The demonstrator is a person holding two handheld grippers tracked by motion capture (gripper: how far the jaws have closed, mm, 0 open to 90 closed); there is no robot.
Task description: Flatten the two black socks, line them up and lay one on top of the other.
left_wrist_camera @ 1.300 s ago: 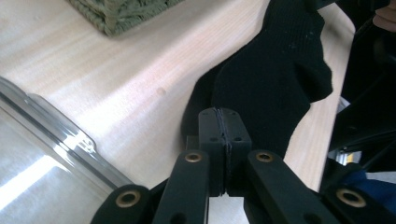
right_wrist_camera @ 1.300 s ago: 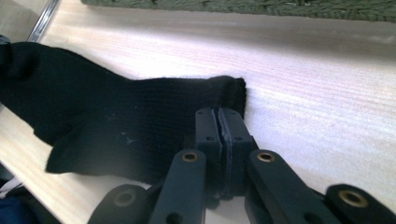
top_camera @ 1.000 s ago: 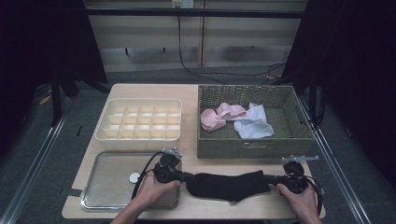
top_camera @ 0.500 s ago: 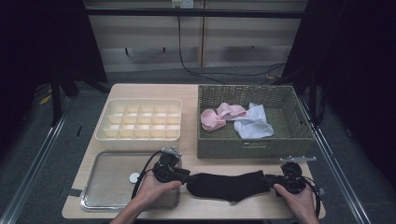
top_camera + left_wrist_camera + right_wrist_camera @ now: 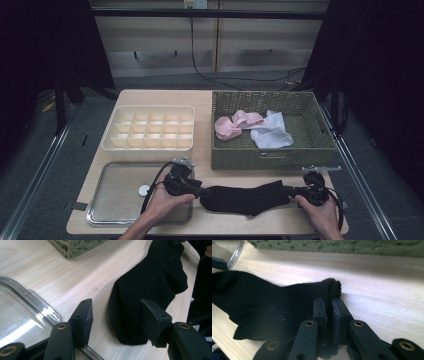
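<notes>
The black sock [image 5: 246, 198] lies flat on the tabletop [image 5: 202, 125] just in front of the green wicker basket [image 5: 270, 156]. The left tool [image 5: 115, 322] has just been opening, and its jaws now stand wide around the sock's end without pressing it. The right tool [image 5: 329, 312] has just been closing and now pinches the sock's other end.

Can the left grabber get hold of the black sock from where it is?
Probably yes. The left gripper has just been opening, and its jaws now stand apart on either side of the near end of the black knitted sock, pads not pressing. Nothing lies between on the pale wooden table.
</notes>
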